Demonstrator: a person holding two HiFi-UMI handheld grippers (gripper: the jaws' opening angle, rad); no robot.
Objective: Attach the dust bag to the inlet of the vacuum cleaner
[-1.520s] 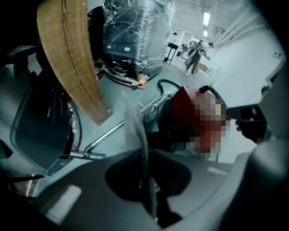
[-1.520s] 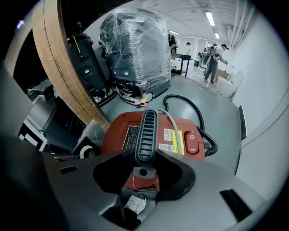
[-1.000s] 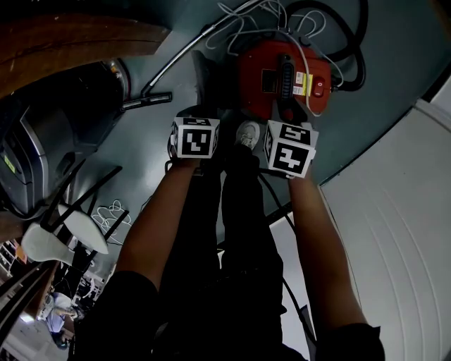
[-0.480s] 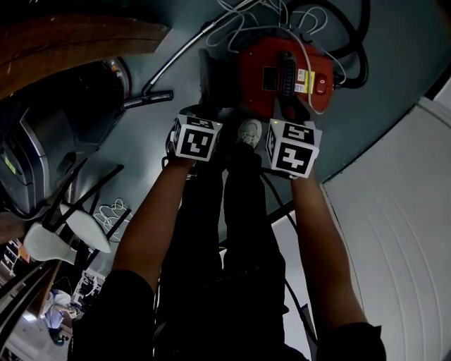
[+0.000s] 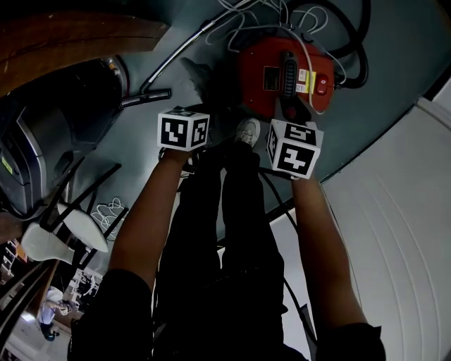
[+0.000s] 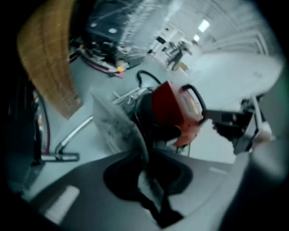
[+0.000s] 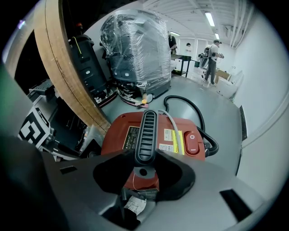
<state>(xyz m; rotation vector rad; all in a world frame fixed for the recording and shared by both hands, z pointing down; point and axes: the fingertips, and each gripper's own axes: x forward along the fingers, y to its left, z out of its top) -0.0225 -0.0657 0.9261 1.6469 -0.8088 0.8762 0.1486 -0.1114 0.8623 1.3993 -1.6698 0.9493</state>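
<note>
The red vacuum cleaner (image 5: 282,70) lies on the grey floor ahead of my feet. My right gripper (image 7: 142,180), under its marker cube (image 5: 294,148), is shut on the vacuum's black ribbed handle (image 7: 146,135). The grey dust bag (image 5: 196,74) stands tilted just left of the vacuum. In the left gripper view the dust bag (image 6: 113,122) runs down into my left gripper (image 6: 151,180). The left jaws are opening, with the bag's thin lower edge between them and dark gaps on both sides. The left marker cube (image 5: 183,130) hides those jaws in the head view.
A metal wand with a floor nozzle (image 5: 151,95) lies left of the bag. Black hose (image 5: 345,49) and white cord (image 5: 246,14) coil behind the vacuum. A curved wooden panel (image 7: 58,67), a wrapped machine (image 7: 135,49) and a white chair (image 5: 63,233) stand at the left, and a white wall (image 5: 394,233) at the right.
My left gripper has turned and shifted slightly left, and the dust bag has swung up and to the left. The right gripper and the vacuum have stayed still.
</note>
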